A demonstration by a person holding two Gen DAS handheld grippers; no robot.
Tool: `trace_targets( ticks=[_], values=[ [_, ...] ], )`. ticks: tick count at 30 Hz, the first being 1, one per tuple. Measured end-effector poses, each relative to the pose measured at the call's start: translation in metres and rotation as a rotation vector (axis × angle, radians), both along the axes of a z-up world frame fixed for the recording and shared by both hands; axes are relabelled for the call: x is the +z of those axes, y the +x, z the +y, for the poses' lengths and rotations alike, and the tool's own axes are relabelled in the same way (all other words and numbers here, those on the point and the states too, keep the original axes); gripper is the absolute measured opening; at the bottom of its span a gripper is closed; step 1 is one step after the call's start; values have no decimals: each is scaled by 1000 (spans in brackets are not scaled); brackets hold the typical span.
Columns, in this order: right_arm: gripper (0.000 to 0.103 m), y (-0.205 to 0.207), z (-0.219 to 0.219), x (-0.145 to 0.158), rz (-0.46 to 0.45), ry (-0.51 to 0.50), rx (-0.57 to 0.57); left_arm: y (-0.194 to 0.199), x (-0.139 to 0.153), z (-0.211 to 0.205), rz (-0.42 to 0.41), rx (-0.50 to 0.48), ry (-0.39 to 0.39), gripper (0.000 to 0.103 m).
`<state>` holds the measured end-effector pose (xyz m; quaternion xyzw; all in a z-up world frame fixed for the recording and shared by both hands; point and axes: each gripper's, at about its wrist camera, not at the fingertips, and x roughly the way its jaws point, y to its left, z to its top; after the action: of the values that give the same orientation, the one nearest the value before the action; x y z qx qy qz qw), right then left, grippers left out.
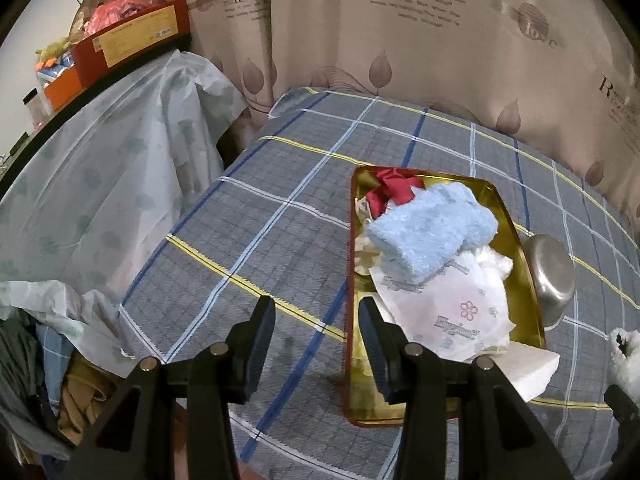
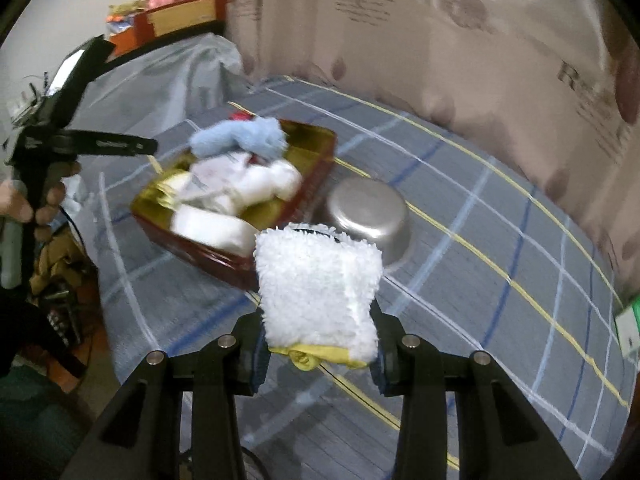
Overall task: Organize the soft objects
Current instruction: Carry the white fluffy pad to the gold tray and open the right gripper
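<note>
A red tin tray with a gold inside (image 1: 528, 264) lies on the plaid bed cover and holds a light blue fluffy cloth (image 1: 432, 232), a red cloth (image 1: 390, 192), white Hygiene-printed tissue packs (image 1: 452, 308) and a white sponge (image 1: 524, 368). My left gripper (image 1: 316, 312) is open and empty, just above the tray's near left rim. My right gripper (image 2: 318, 320) is shut on a white fluffy cloth with a yellow edge (image 2: 316, 288), held above the bed in front of the tray (image 2: 224, 260). That cloth shows at the left wrist view's right edge (image 1: 624, 348).
An upturned steel bowl (image 1: 550, 276) sits against the tray's right side, also in the right wrist view (image 2: 372, 216). A plastic-covered table with boxes (image 1: 132, 40) stands to the left. A leaf-print curtain (image 1: 400, 40) hangs behind the bed. Clutter lies on the floor at left.
</note>
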<state>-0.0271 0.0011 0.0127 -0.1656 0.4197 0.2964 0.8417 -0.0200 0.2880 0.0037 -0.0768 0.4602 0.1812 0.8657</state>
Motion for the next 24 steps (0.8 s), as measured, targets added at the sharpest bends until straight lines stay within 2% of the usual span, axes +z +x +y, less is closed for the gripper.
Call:
trace_targets(
  ticks=[7, 13, 18, 24],
  values=[
    [37, 3, 41, 9, 0, 44, 70, -4, 3, 7, -5, 30, 10, 44],
    [36, 19, 76, 11, 6, 75, 77, -6, 2, 18, 1, 58, -14, 44],
    [37, 39, 108, 2, 9, 66, 55, -7, -1, 24, 11, 73, -9, 44],
    [37, 63, 136, -18, 56, 41, 18, -7, -6, 31, 34, 97, -7, 44]
  ],
)
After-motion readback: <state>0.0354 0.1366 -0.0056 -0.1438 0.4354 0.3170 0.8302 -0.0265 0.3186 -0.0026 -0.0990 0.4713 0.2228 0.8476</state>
